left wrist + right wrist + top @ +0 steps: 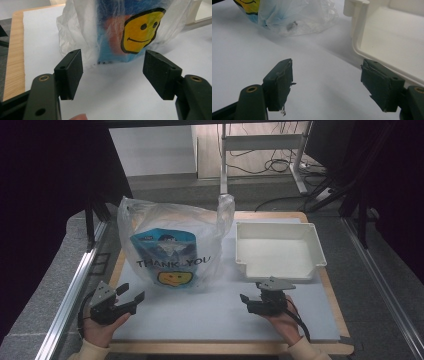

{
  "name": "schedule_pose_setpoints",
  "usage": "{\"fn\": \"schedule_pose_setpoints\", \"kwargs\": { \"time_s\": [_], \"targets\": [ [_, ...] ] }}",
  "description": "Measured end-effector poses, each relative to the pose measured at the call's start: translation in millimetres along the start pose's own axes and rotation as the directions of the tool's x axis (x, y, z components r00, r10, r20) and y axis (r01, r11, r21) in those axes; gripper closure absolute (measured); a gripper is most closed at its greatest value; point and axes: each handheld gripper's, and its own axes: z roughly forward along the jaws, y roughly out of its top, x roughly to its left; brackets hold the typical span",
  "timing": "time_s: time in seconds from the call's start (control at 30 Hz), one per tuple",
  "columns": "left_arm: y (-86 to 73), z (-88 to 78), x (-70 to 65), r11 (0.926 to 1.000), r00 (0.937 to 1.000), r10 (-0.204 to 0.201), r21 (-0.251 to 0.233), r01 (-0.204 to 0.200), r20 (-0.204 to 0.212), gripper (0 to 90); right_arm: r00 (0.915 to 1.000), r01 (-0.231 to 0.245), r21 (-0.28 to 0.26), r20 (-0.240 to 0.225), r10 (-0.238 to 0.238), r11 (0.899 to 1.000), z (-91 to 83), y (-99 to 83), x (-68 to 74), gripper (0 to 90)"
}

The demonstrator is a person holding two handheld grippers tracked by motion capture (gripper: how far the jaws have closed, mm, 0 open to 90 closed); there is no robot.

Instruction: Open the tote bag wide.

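On a wooden table [116,270] covered by a white mat [210,315] stand one plastic bag [172,242] and one empty white tray [278,249], side by side and just apart, the bag to the left of the tray. Around the table run grey floor, a metal rail along each side, dark curtains left and right, and beyond the far edge a white frame with loose cables.

There are two grippers, one in each hand. The left gripper [131,293] sits near the table's front left corner, aimed at the bag, its jaws spread wide with only bare mat between them. The right gripper [259,291] sits just in front of the tray's near rim, jaws likewise apart and holding nothing.

The high view gives the bag's printed THANK YOU above a yellow smiley and a blue package inside. The left gripper view brings the smiley [141,30] close and shows an orange patch on the package through the plastic. The right gripper view shows worn, frayed covering on its own pads [280,83] and the tray's corner close beside the right-hand jaw
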Motion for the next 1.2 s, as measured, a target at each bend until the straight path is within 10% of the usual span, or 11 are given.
{"fn": "schedule_pose_setpoints", "kwargs": {
  "time_s": [1.2],
  "targets": [
    [35.7, -16.0, 15.9, 0.9979, 0.9993, -0.037, -0.055, 0.036, -0.011, 41.9, 0.9999, -0.012, 0.03, 0.0, 0.012, 0.999, 3.8, -1.2, 0.0, 25.8]
  ]
}}
